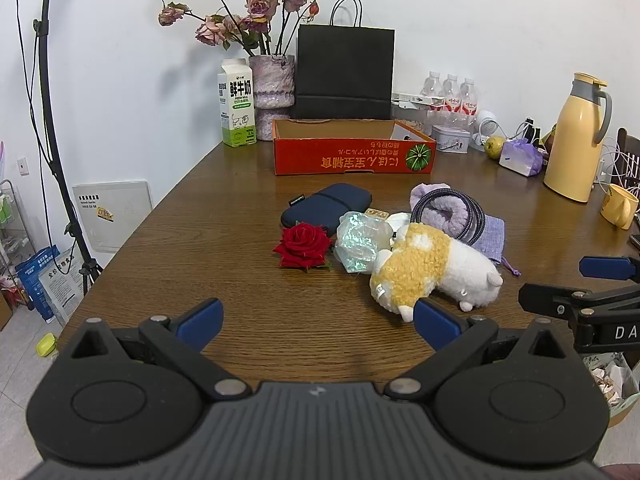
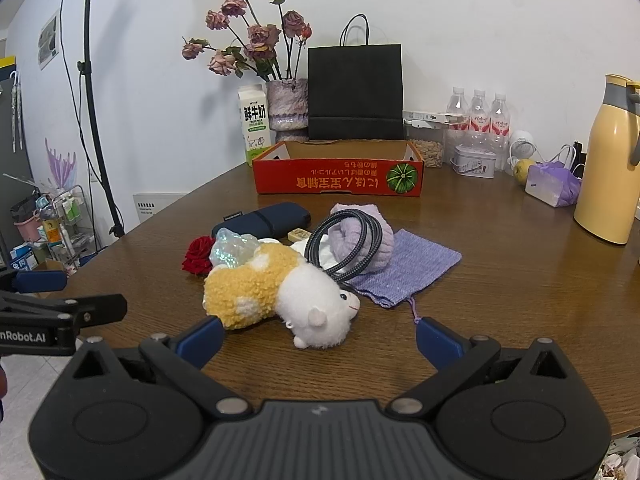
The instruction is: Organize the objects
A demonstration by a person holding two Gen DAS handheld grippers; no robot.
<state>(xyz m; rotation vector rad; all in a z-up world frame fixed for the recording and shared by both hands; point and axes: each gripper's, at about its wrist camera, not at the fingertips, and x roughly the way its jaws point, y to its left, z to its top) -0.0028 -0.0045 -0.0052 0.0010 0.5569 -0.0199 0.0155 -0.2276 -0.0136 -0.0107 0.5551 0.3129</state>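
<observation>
Lying on its side near the front of a brown wooden table [image 2: 500, 240], a yellow-and-white plush sheep [image 2: 276, 296] is sitting at the near edge of a small heap of loose things. The right gripper [image 2: 318, 340] is hovering just in front of it with its two blue pads spread wide and nothing between them. From this view the toy is sitting almost straight ahead, its head and ear pointing toward the gripper and slightly right. Its long axis is running from lower right to upper left, so it is lying slantwise across the line between the pads.

The left gripper [image 1: 318, 320] is also hanging open and empty. From its camera the plush sheep [image 1: 432, 268] is lying ahead and off to the right, overlapping that gripper's right pad in the view. The right gripper looks the better lined up of the two.

Behind the toy are crowding a red fabric rose [image 1: 302, 246], a crinkled iridescent wrapper [image 1: 360, 242], a dark blue pouch [image 1: 326, 208], a coiled braided cable [image 2: 344, 246] resting on a lilac fluffy item [image 2: 364, 230], and a purple drawstring bag [image 2: 412, 266]. Well beyond the heap, a shallow red cardboard box [image 2: 340, 178] is standing open and looks the likely destination. Reaching it would mean carrying the toy forward over the pile.
</observation>
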